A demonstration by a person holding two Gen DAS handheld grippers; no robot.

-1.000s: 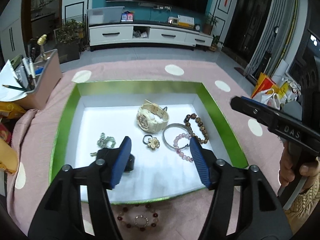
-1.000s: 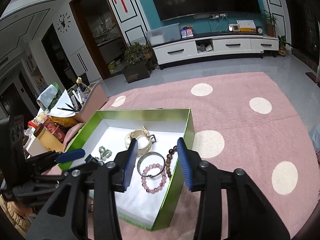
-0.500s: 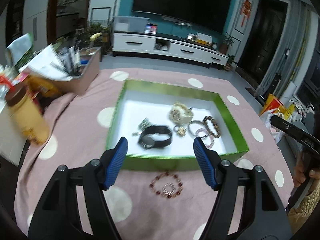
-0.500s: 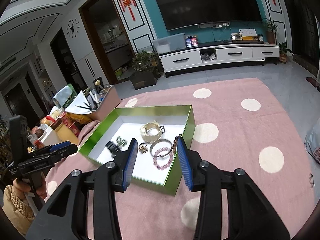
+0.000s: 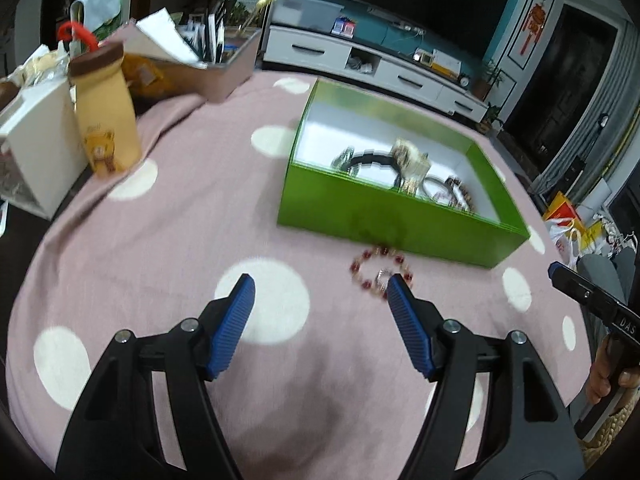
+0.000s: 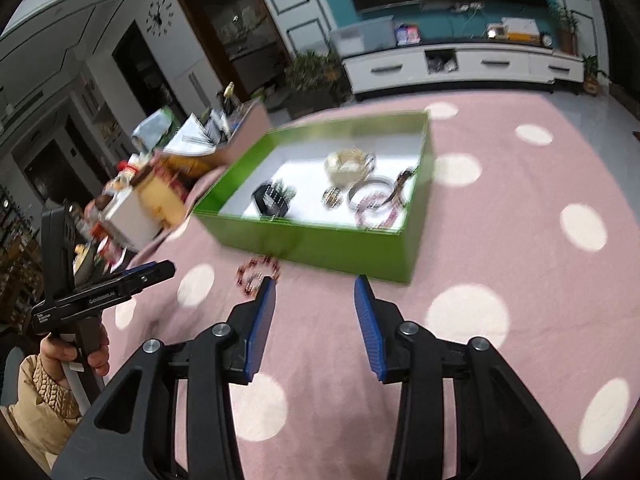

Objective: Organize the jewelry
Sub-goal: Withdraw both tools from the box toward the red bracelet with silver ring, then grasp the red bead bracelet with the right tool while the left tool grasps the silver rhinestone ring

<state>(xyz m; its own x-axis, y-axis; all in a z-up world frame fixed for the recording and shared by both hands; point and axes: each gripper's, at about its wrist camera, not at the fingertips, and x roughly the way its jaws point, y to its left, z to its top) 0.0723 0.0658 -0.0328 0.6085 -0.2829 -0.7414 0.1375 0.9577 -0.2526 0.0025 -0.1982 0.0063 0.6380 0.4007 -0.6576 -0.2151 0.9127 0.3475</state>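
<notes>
Left wrist view: the left tool (image 5: 320, 284) angles down over the pink dotted surface (image 5: 168, 240), blue pads spread wide and empty. A red beaded bracelet (image 5: 378, 272) lies centre frame, just before the green box (image 5: 384, 216).

Right wrist view: the right tool (image 6: 316, 286) tilts downward, pads parted, nothing between. The bracelet (image 6: 256, 274) sits by its left pad; the box (image 6: 320, 240) holds blurred jewelry (image 6: 348, 164). The left hand (image 6: 74, 354) grips its handle at lower left.

We see open pink polka-dot cloth (image 5: 192, 216) in front of both sets of jaws, with nothing on it but a red beaded bracelet (image 5: 378, 270). Beyond stands the upright near wall of the green cardboard box (image 5: 384, 216); a yellow bear-print bottle (image 5: 106, 114) and clutter crowd the left edge.
</notes>
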